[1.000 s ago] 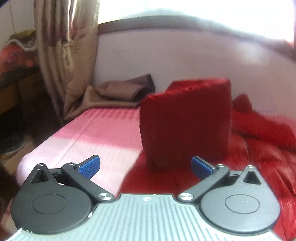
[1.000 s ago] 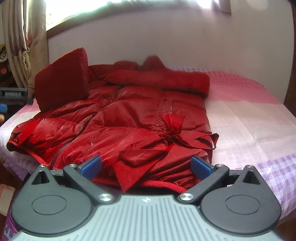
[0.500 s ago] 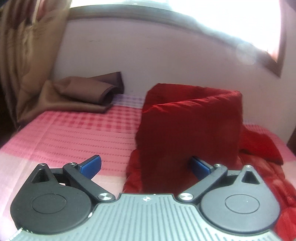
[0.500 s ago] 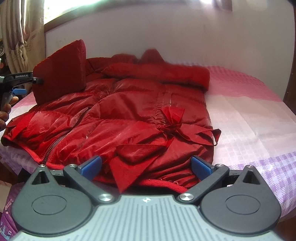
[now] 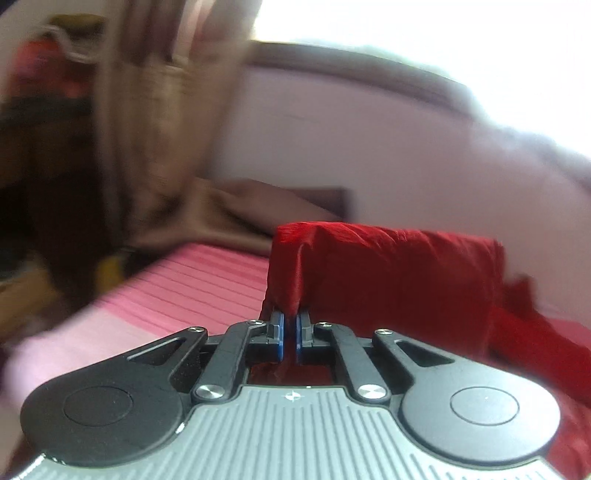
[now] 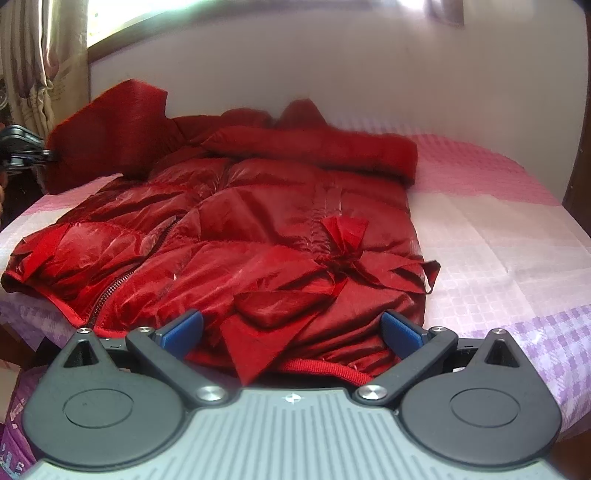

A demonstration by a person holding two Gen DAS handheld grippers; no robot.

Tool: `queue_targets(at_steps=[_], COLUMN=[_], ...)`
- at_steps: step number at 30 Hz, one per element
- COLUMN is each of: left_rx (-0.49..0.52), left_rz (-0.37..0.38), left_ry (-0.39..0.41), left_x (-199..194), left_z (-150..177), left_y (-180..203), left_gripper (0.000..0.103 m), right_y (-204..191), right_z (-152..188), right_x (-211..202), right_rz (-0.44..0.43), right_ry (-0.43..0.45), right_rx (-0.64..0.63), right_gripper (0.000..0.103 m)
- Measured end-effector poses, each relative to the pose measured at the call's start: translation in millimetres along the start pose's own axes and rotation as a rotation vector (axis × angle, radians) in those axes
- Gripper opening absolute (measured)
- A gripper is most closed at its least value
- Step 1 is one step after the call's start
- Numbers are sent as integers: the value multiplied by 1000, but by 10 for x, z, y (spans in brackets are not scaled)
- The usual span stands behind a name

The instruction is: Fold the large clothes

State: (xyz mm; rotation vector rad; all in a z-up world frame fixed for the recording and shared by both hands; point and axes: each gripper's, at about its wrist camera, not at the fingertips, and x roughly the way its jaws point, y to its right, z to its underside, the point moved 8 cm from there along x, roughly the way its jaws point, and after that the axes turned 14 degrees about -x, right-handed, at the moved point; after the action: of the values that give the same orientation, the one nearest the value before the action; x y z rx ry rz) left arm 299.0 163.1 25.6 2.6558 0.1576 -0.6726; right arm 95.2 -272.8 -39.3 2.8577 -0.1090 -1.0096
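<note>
Left gripper pinches the sleeve edge between its fingers; right gripper, fingers wide, hovers over the jacket hem. Carry sleeve across flat, keeping pinch firm.

A home bedroom. Ahead of the right jaws, a bed under a pink, white and lilac checked sheet fills the room up to a plain pale wall, with a wood-framed window above it and a beige patterned curtain hanging far left. Beyond the left jaws, brown folded bedding lies at the wall, with blurred cluttered shelves left of the curtain.
</note>
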Motion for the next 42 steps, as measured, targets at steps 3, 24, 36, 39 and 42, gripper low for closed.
queue_targets(at_steps=[3,24,36,39,42], left_rx=[-25,-33,55,89,83], left_rz=[-133,-135,-8,-12,-3], left_ry=[42,69,-45,-16,-12], left_x=[9,-359,-498,-576,-576], left_z=[-241,275,922,901,852], left_y=[-377,-460,-152,-159,-184], left_gripper=[7,93,96,98,99], right_y=[2,-472,-96,644,1626], right_z=[-66,-1985,-2269,-2306,-2181], right_x=[-6,1613,2461,1910,1290], right_rz=[-7,74,169,230,353], right_ry=[13,121,47,138,185], right_rx=[-11,-380,-351,-243,-139], right_gripper=[103,103,9,8,8])
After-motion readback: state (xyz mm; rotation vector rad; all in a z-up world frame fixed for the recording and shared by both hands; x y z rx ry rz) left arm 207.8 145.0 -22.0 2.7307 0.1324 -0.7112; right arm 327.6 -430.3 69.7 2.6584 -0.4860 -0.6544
